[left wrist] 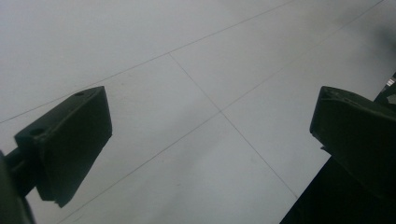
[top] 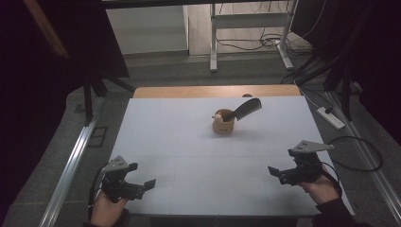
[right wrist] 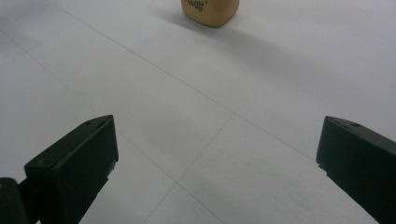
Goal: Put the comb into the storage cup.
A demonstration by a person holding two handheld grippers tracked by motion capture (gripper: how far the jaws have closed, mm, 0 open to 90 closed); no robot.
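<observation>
A small tan wooden cup (top: 223, 124) stands upright on the far half of a white table (top: 189, 156), a black comb (top: 247, 109) propped in it with its toothed end leaning up and out toward the right. The cup sits slightly right of the table's centre line, well apart from both grippers, which are held at the near edge.

The left gripper (top: 140, 187), held in a person's hand (top: 106, 210) at the near left corner, points toward the table's middle with its jaws spread wide and nothing between them; the left gripper view confirms the wide gap (left wrist: 210, 140), with bare table surface and its thin seam lines between the two black jaws.

The right gripper (top: 279, 174), gripped by the other hand (top: 324, 189) at the near right, angles inward to the left, its jaws likewise wide and empty. In the right gripper view (right wrist: 215, 154) the lower part of the cup (right wrist: 209, 11) shows at the top edge, ahead of the jaws and a little left of the gap's middle, with dark lettering on its side too cropped to read.

The cup and comb lie forward of both grippers, nearer to the right one than to the left, and touch neither. Beyond the table a strip of wooden board (top: 217, 91) runs along its far edge
</observation>
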